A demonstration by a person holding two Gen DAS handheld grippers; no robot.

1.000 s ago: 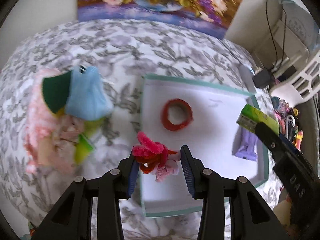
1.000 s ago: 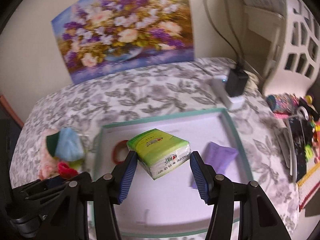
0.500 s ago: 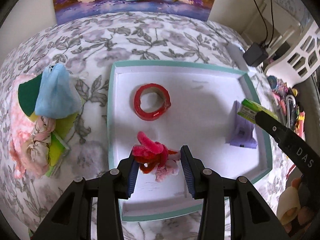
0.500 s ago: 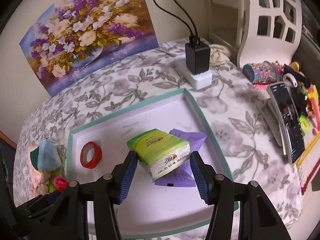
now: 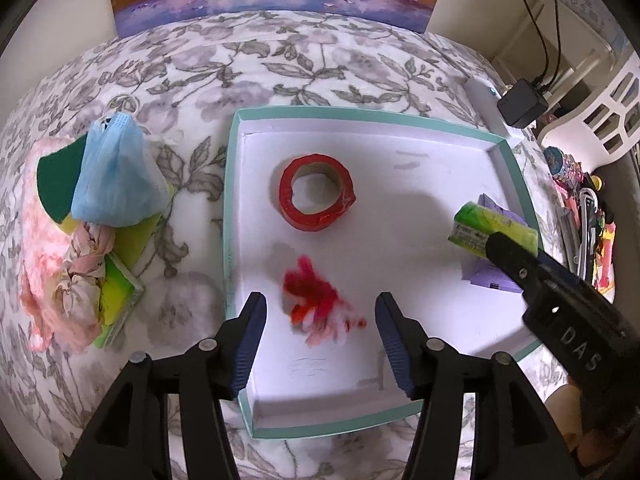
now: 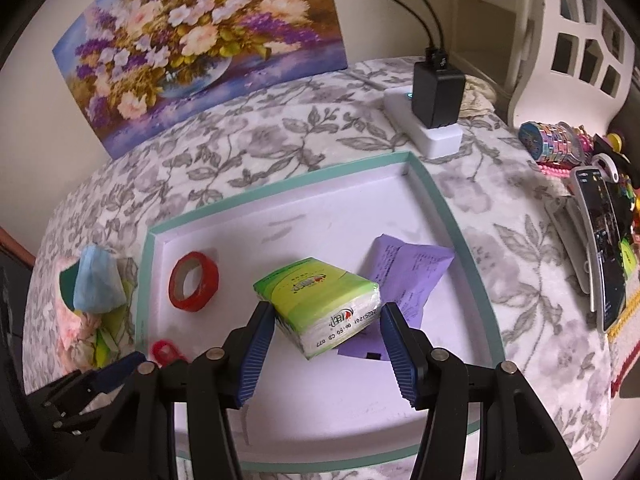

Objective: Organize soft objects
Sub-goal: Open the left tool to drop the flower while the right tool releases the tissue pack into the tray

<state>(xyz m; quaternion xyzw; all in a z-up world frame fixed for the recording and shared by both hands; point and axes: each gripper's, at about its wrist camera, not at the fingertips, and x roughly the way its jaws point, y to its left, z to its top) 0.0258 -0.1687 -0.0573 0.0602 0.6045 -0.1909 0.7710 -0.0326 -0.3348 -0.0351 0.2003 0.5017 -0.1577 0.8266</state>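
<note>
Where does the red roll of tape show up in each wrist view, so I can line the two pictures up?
Left wrist view: the red roll of tape lies centre frame, on the floor of the white tray with the teal rim, beyond the open left gripper.
Right wrist view: the roll sits left of centre, near the tray's far-left corner.
Shared landmark: the light blue face mask lying outside the tray's left rim.

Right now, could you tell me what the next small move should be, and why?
Probably lower the right gripper and release the tissue pack into the tray; the open left gripper has dropped its red fuzzy bundle there.
</note>
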